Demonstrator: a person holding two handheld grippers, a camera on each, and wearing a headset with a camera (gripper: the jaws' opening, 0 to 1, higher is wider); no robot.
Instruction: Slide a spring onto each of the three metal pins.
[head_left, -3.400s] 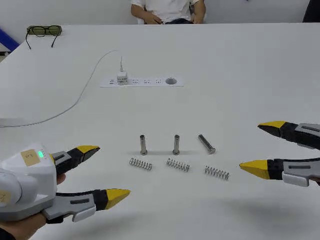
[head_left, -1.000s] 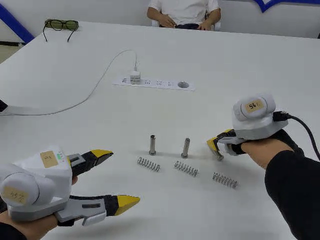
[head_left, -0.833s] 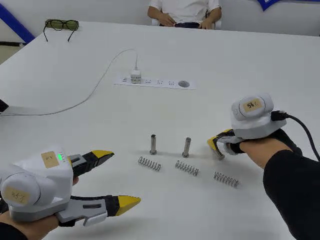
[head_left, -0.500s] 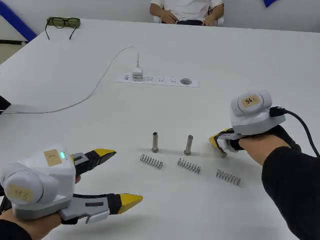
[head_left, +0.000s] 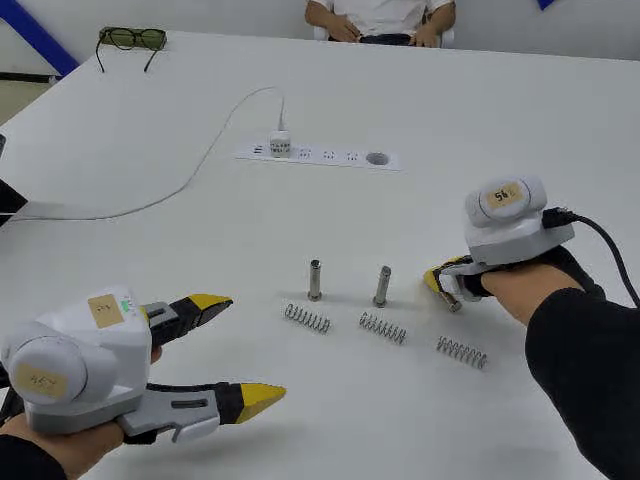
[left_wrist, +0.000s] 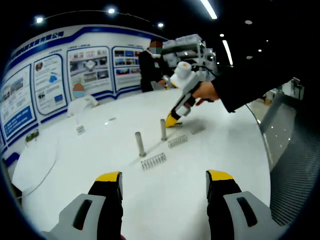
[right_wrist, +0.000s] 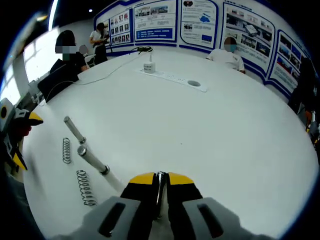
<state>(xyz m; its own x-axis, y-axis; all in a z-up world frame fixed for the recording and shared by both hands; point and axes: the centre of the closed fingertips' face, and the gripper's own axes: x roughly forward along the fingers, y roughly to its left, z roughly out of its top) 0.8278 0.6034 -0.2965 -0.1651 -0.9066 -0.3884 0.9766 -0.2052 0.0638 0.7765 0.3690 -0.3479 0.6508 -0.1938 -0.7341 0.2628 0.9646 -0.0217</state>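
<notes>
Left gripper (head_left: 250, 346): jaws wide open, empty, hovering over the desk (head_left: 480, 150).
Springs (head_left: 383, 328): three lie loose in a row; a nudge could roll them.
Upright pins (head_left: 315, 280): two stand just behind; a brush could topple them.
Right gripper (head_left: 442, 283): jaws pinch the third pin (right_wrist: 160, 187); it could slip.

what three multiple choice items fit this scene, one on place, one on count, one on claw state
1. Where are the glasses? A) at the far left edge of the table B) in a claw C) at its near right corner
2. How many springs lie on the table? A) two B) three C) five
3. The left claw is: A) open B) shut on a spring C) shut, empty
A: they lie by the far left edge. B: three lie in a row. A: its yellow tips stand wide apart.
</notes>
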